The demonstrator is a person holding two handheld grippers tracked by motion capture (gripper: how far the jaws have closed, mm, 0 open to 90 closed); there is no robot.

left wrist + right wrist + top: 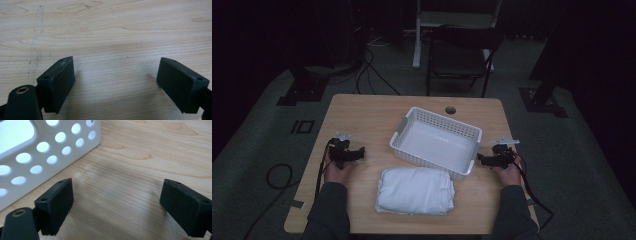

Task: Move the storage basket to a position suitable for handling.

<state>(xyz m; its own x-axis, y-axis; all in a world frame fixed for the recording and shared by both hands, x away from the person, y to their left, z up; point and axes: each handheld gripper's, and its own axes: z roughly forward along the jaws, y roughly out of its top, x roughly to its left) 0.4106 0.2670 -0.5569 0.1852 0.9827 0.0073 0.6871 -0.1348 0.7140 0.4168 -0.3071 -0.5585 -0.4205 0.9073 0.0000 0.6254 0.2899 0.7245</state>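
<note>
A white perforated basket [412, 122] sits empty in the middle of the wooden table [362, 112]. In front of it lies a folded white cloth [415, 190]. My left gripper [360, 151] rests on the table at the left, pointing right, open with bare wood between its jaws [116, 72]. My right gripper [480, 159] rests at the right, pointing left, close to the basket's near right corner. It is open and holds nothing [117, 192]. The basket's holed wall [45, 152] stands just left of its jaws.
A cable hole [450, 110] lies near the table's far edge. A dark chair [459, 57] stands behind the table, with cables [372, 75] and stand feet on the floor. Bare wood stretches between the left gripper and the cloth.
</note>
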